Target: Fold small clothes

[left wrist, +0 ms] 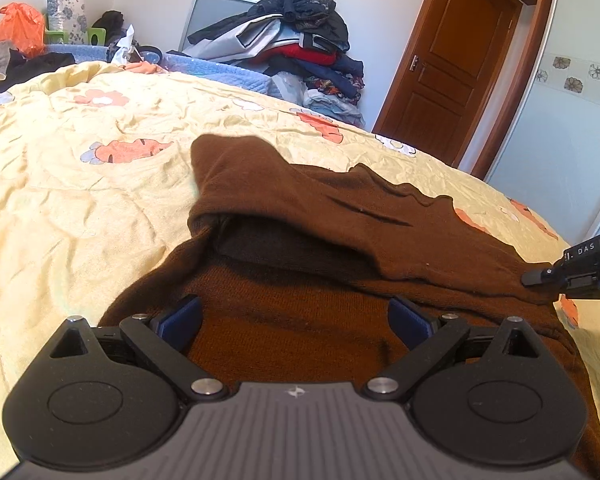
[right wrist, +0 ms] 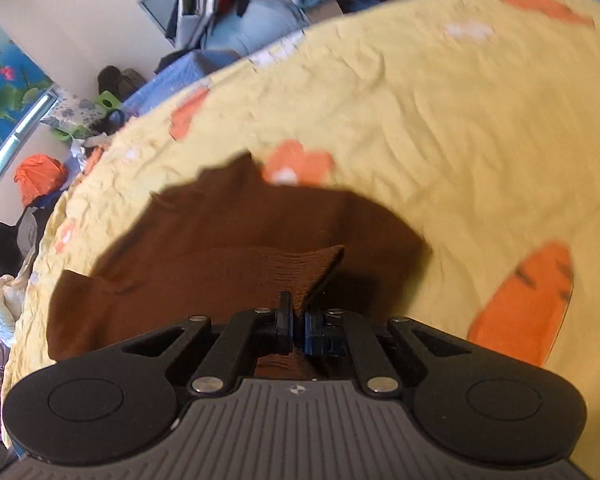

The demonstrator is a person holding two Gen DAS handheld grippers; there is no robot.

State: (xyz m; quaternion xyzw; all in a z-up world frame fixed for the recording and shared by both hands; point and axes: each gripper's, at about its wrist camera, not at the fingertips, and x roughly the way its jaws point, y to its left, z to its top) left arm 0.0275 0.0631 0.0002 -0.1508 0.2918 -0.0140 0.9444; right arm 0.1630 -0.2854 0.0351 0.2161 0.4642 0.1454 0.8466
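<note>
So there's a brown knit sweater (left wrist: 340, 240) lying on the yellow carrot-print bedspread (left wrist: 80, 200), and everything here sits relative to that sweater. The left gripper (left wrist: 296, 320) hangs right over its near part with its jaws spread wide, blue pads (left wrist: 182, 320) well apart and nothing between them, just brown knit showing underneath. Can't tell if the fingertips actually touch the fabric. One flap of the sweater is folded over toward the middle, leaving a dark pocket under it just past the left gripper. The right gripper (right wrist: 298, 330) is clamped tight on a ribbed edge of the sweater (right wrist: 300, 272), and that bit of fabric is pulled up off the rest into a little peak. From the left wrist view you can see the right gripper (left wrist: 572, 270) poking in at the sweater's right edge. Beyond the sweater's far side, past the edge of the bed, there's a big pile of clothes (left wrist: 300, 40) against the wall, a wooden door (left wrist: 452, 72) to the right of that, and an orange plastic bag (left wrist: 18, 28) way off to the left
</note>
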